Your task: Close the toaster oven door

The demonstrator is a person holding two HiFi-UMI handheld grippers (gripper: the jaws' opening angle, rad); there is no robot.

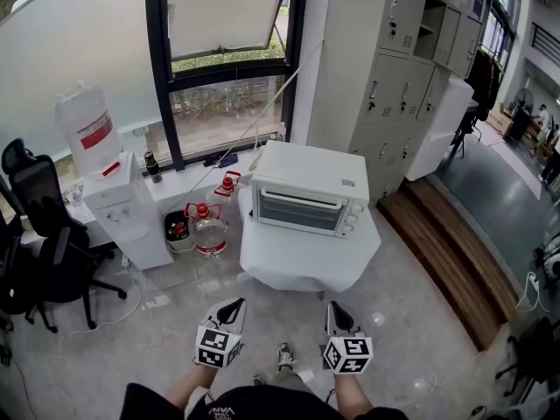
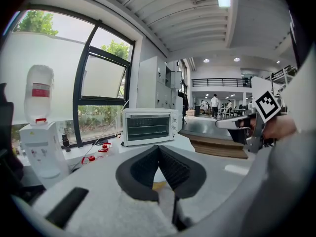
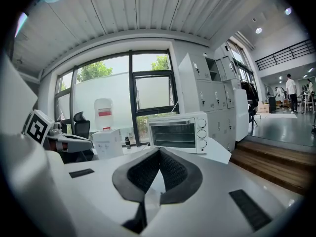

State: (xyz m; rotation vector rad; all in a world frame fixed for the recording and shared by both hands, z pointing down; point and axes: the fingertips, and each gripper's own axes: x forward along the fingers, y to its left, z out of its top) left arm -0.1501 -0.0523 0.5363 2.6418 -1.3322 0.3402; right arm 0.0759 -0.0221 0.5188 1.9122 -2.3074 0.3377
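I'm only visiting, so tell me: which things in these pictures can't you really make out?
- On the toaster oven, the knob markings are too small to read in every view.
- Its back is hidden by its own body in all views.
- On the water bottle, the label print is too small in the head view.
- The black chair is cut off by the head view's left edge.
- The people in the hall are too small in the left gripper view.

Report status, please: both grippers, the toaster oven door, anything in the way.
Left gripper shut, empty; right gripper shut, empty; both held low, short of the table. Toaster oven door looks shut. Only bare floor between.
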